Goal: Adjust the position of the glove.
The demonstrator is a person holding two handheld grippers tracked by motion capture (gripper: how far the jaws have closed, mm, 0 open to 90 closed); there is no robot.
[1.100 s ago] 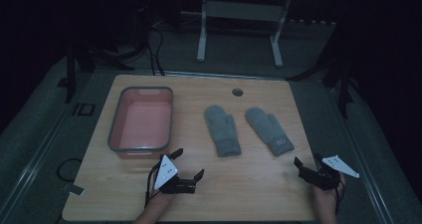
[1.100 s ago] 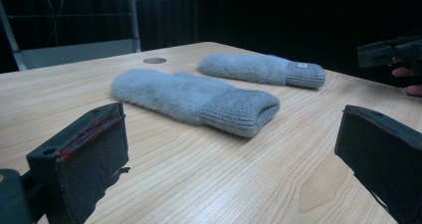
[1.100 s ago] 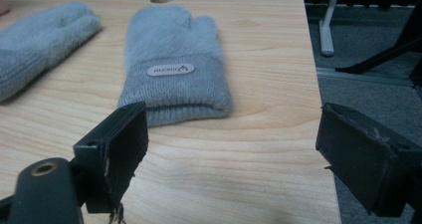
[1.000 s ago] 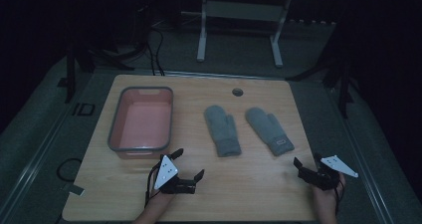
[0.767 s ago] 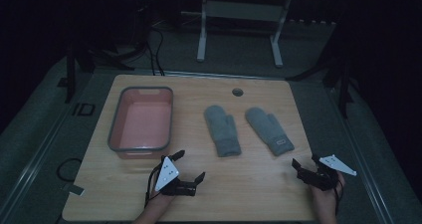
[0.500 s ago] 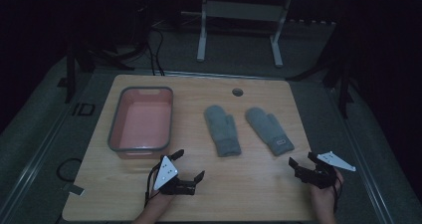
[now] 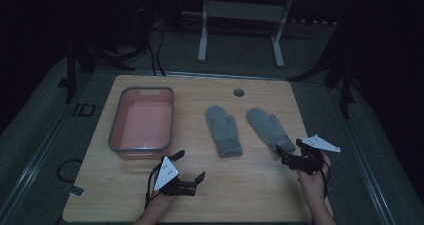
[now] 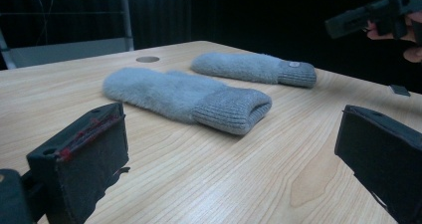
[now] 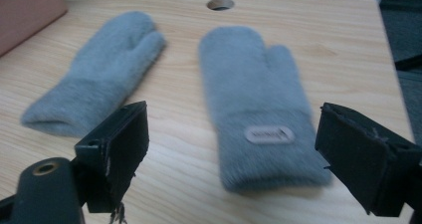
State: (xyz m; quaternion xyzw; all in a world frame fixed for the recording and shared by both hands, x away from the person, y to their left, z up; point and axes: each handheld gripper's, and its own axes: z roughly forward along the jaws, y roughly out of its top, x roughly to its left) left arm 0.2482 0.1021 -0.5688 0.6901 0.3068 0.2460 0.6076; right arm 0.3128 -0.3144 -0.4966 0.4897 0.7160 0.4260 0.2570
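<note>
So our right tongs have crept in toward the right mitten over the last second, jaws spread wide around its labelled cuff, nothing gripped yet, so we reckon a grab is coming. Our left tongs haven't budged, also wide and empty, facing the left mitten. Pink tub sits well left on the desk; nothing's blocking us.

A dim lab-like recording space: bare wooden table on grey carpet, metal stand, trailing floor cables.
</note>
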